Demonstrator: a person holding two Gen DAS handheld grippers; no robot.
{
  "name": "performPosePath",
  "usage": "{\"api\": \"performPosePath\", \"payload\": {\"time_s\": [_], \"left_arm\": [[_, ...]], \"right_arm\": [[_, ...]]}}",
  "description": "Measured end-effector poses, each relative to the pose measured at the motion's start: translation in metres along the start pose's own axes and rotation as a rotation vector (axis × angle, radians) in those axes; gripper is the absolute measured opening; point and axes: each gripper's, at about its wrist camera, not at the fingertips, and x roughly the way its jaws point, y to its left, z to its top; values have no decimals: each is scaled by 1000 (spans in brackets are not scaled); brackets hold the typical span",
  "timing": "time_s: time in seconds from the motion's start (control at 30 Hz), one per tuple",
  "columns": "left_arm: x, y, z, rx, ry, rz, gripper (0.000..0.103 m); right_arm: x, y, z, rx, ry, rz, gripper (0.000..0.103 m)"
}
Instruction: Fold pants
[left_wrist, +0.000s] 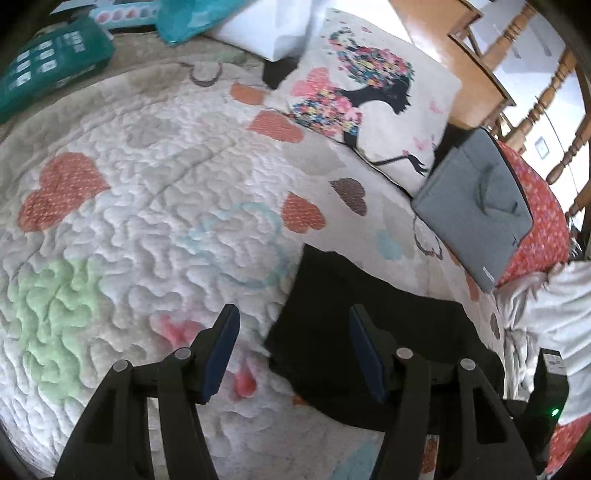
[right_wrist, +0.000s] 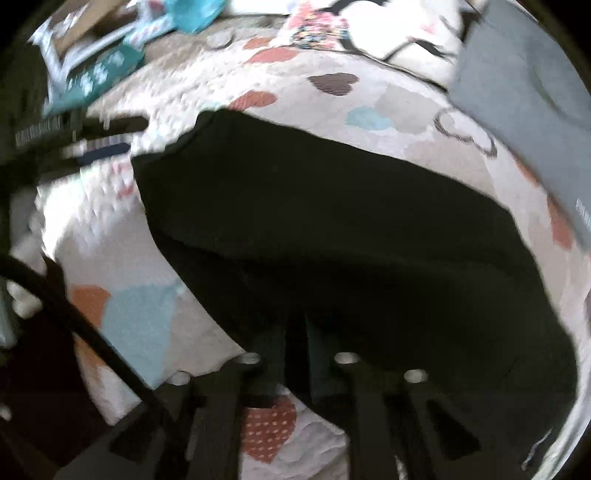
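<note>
Left gripper: jaws stand apart with nothing between the blue pads, only bare quilt showing in the gap at lower centre of the left wrist view.
Right gripper: fingers drawn together at lower centre of the right wrist view; the tips sit at the near edge of the dark cloth, but blur and the black-on-black overlap leave it unclear whether any fold is pinched.
Pants: a black folded bundle lying flat on the quilt; in the left view it sits at lower right, its left edge just beside and partly behind the right-hand finger, outside the gap. In the right view the pants fill the middle of the frame, spreading up and away from the fingertips.
Pose: both tools tilt downward toward the bed; the right view is smeared.
Left view only: a printed cushion at upper centre, a grey bag at right lying on a red patterned cover, a wooden headboard at upper right, a green packet at upper left, white crumpled cloth at right edge.
Right view only: the full spread of the pants, a black cable crossing lower left, and the other tool's dark, blurred shape at left edge.
</note>
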Motion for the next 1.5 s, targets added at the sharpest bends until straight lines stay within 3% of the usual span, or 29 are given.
{"api": "performPosePath", "payload": {"time_s": [0.3, 0.43, 0.47, 0.5, 0.57, 0.63, 0.73, 0.77, 0.8, 0.97, 1.1, 1.17, 1.23, 1.27, 1.3, 1.37, 1.5], "left_arm": [[-4, 22, 2, -71, 6, 30, 60], [-5, 23, 1, -78, 12, 29, 60], [-5, 23, 1, -74, 11, 35, 60], [-6, 23, 1, -71, 9, 39, 60], [-7, 24, 1, -72, 9, 46, 60], [-9, 26, 0, -80, 13, 44, 60], [-13, 26, 0, -71, 4, 56, 60], [-15, 26, -1, -65, -4, 64, 60], [-17, 27, -1, -62, -10, 70, 60], [-19, 44, 1, -100, -10, 89, 60], [-11, 53, 0, -156, 28, 64, 60], [-12, 53, 0, -148, 23, 69, 60], [-13, 54, 0, -149, 19, 68, 60], [-13, 56, 0, -157, 22, 57, 60], [-12, 57, 0, -165, 28, 47, 60], [-8, 59, -2, -181, 53, 9, 60], [-6, 48, -6, -131, 69, 6, 60]], "right_arm": [[-7, 13, -29, 28, 62, 101, 2], [-10, 22, -40, 14, 57, 72, 5], [-14, 23, -38, 17, 45, 45, 15], [-21, 26, -32, 14, 11, 8, 34], [-30, 33, -22, -22, -60, -32, 59], [-25, 41, -12, -66, -66, -64, 61], [2, 47, 2, -115, -32, -95, 56], [11, 44, 4, -100, -7, -78, 20], [18, 38, 5, -58, 20, -42, 12], [6, 26, -5, 48, 28, 78, 1], [9, 41, -22, 15, 100, 113, 1], [5, 47, -20, 16, 150, 173, 2], [-6, 53, -11, 19, 137, 196, 8], [-11, 55, -4, 25, 122, 194, 24], [-17, 57, 12, 41, 92, 194, 47], [-21, 61, 42, 65, 54, 193, 67], [5, 81, 113, 68, 117, 195, 67]]}}
